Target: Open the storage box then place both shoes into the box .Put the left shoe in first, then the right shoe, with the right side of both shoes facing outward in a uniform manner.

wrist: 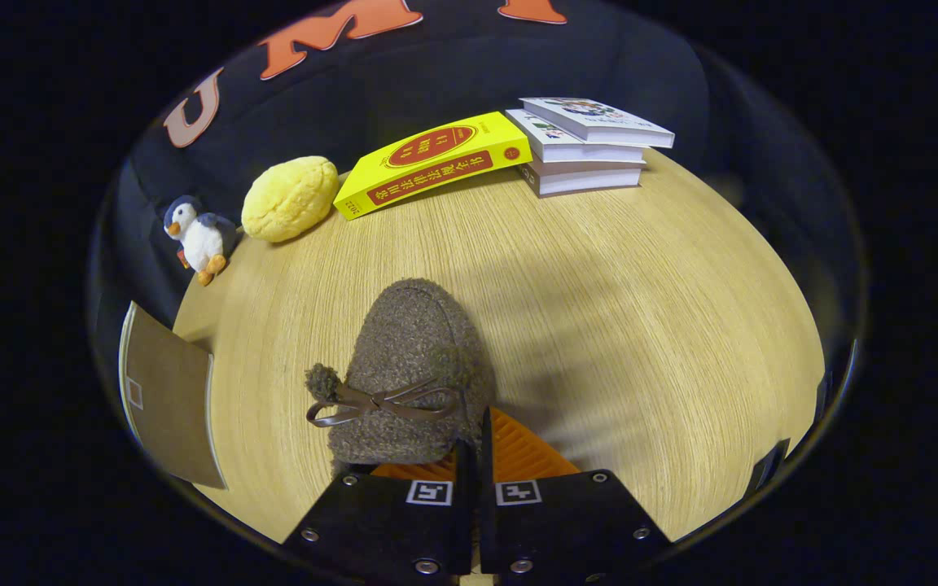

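A brown fuzzy shoe (414, 366) with a dark bow and a pom-pom points away from me over the wooden table (640, 325). My gripper (475, 456) is shut on the shoe's heel rim, with the two fingers pressed close together on it. The shoe's toe reaches out just ahead of the fingers. To the left, at the table's edge, a brown flat panel (168, 399) shows, seemingly part of the storage box; the rest of it is hidden.
At the table's far side lie a yellow book (436, 163), a stack of white books (587, 146), a yellow plush bun (290, 199) and a small penguin toy (200, 236). Bare wood stretches to the right of the shoe.
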`<state>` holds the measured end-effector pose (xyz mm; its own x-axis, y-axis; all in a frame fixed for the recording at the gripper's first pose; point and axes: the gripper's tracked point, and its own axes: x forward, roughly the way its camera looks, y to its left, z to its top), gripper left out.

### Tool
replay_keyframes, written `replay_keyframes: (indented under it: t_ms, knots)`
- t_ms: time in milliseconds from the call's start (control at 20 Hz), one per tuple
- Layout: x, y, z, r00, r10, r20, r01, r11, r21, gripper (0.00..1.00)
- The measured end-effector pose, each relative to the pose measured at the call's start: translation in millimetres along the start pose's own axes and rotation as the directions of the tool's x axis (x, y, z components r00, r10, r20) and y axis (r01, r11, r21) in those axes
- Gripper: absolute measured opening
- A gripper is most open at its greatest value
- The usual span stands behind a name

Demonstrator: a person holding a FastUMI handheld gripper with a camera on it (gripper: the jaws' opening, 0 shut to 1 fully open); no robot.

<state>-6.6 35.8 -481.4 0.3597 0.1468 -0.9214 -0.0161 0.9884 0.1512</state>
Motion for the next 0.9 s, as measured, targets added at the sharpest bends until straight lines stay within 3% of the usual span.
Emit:
replay_keyframes:
  t_ms: [200, 550, 900]
  knots:
    - [-39.7, 36.1, 12.8, 0.999, 0.016, 0.052, -0.015, 1.000, -0.010, 0.05]
    - [-110.6, 152.6, 37.3, 0.986, 0.129, 0.111, -0.124, 0.991, -0.046, 0.05]
    - [-134.1, 267.5, 28.0, 0.977, 0.192, 0.088, -0.183, 0.978, -0.104, 0.05]
